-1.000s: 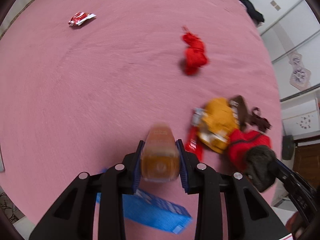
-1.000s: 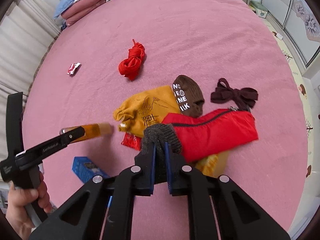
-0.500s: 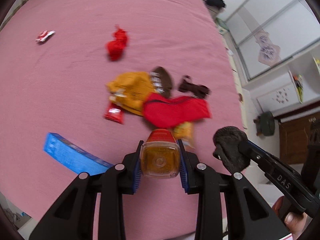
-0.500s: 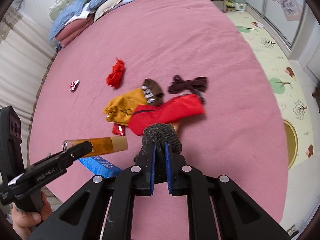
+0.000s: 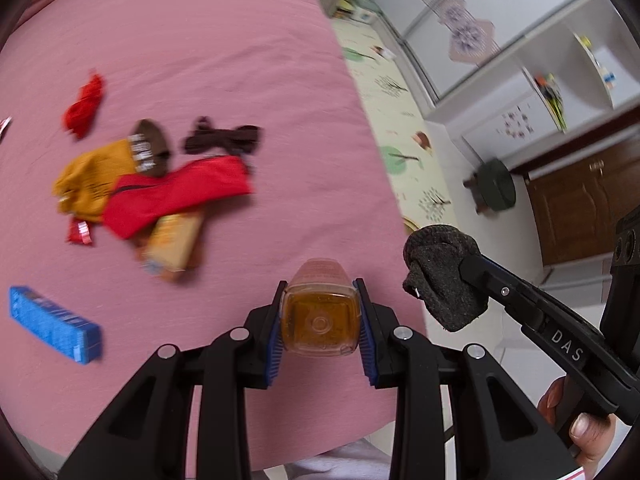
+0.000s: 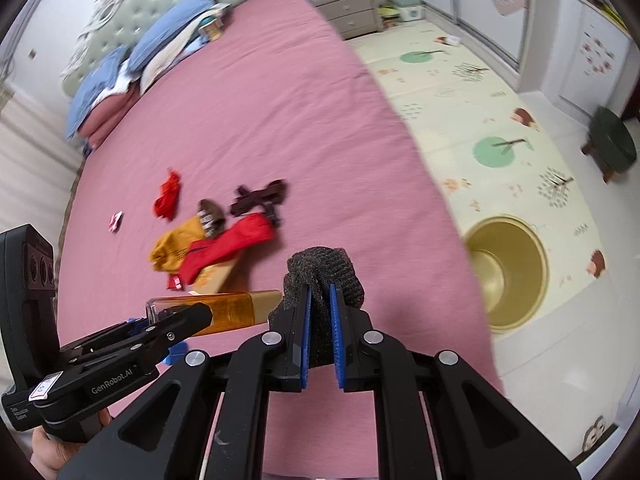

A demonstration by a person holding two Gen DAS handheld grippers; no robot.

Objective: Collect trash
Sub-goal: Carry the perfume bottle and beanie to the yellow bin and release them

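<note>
The left tongs (image 5: 320, 328) are closed on a clear square plastic bottle of amber liquid (image 5: 319, 320), gripped by its flat sides near the base, so the bottle points forward along the fingers. The right tongs (image 6: 320, 320) are almost fully closed on a dark grey knitted piece of cloth (image 6: 322, 272), which is bunched up above the blue pads. Both loads are held in the air above the near edge of the pink bed (image 6: 280, 100), not resting on it. In my judgement they are held like this for carrying toward the round golden bin (image 6: 508, 276), which stands open on the patterned floor mat (image 6: 460, 92) just beside the bed.

Other things lie on the bed in one heap: a long red fabric pouch with a zipper (image 5: 180, 196), a mustard yellow cloth (image 5: 92, 180), a brown knitted cap with white letters (image 5: 150, 152), an orange cardboard box (image 5: 172, 244) partly under the pouch, and a small red wrapper (image 5: 80, 232). A blue flat carton (image 5: 52, 320) lies apart from them.

The cap end of the bottle is blurred in the left wrist view. The heap is also blurred, so I cannot read any print. The bin does not show in the left wrist view, and whether it holds anything is hard to tell. How much of the grey cloth hangs below the right tongs is hidden.
</note>
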